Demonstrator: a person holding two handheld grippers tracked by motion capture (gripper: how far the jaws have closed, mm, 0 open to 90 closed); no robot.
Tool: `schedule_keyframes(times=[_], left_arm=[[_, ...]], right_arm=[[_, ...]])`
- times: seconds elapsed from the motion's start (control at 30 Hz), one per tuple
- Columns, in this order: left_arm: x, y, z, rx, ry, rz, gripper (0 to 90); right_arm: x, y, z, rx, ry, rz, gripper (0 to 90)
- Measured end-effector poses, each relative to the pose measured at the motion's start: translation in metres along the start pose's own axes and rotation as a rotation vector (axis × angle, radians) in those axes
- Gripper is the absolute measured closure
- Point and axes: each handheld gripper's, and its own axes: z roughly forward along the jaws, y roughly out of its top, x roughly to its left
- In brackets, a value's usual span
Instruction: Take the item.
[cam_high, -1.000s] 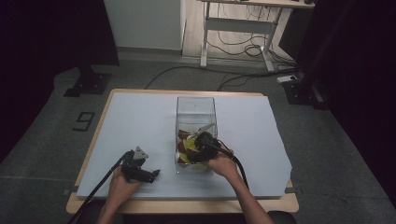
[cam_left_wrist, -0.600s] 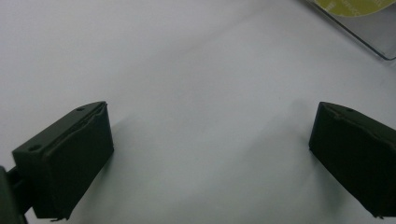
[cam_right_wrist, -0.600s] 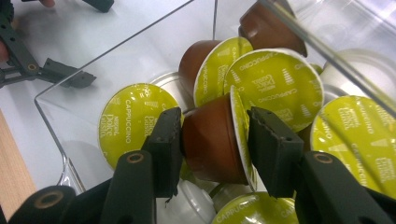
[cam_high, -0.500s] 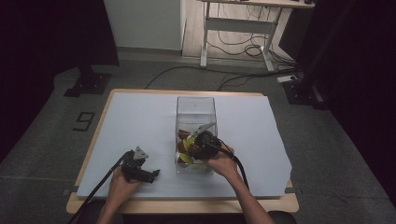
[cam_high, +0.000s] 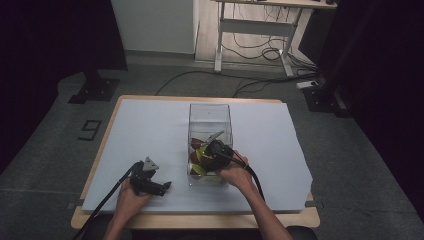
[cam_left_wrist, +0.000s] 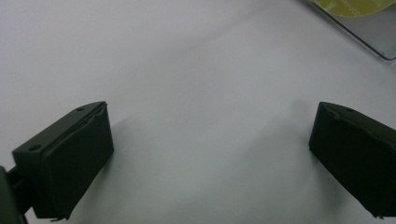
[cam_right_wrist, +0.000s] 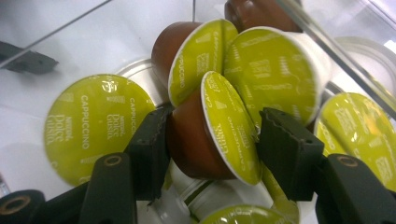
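A clear plastic box (cam_high: 210, 112) stands mid-table and holds several coffee capsules with yellow-green lids (cam_high: 199, 169). My right gripper (cam_high: 212, 149) reaches down into the box from the near side. In the right gripper view its jaws (cam_right_wrist: 215, 140) are shut on a brown capsule (cam_right_wrist: 201, 140) with a green lid, one jaw against the body and the other at the lid's rim. Other capsules (cam_right_wrist: 93, 126) lie around and under it. My left gripper (cam_high: 162, 186) rests on the white sheet left of the box, open with nothing between its fingers (cam_left_wrist: 70, 158).
A white sheet (cam_high: 150, 130) covers the wooden table (cam_high: 200, 220). The box's near corner (cam_left_wrist: 369, 42) lies to the upper right in the left gripper view. Desk legs and cables (cam_high: 250, 45) stand on the floor beyond the table.
The right gripper has shifted only slightly inside the box. The left gripper has not moved.
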Motion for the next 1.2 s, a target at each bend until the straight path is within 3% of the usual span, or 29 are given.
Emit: schedule_keyframes(times=[0.13,0.27,1.2], left_arm=[[0.0,0.0,0.0,0.0,0.0,0.0,0.0],[0.0,0.0,0.0,0.0,0.0,0.0,0.0],[0.0,0.0,0.0,-0.001,0.0,0.0,0.0]], right_arm=[[0.003,0.004,0.004,0.029,-0.021,-0.045,47.0],[0.002,0.003,-0.001,-0.005,0.018,-0.03,55.0],[-0.004,-0.006,-0.041,-0.162,0.069,0.007,56.1]])
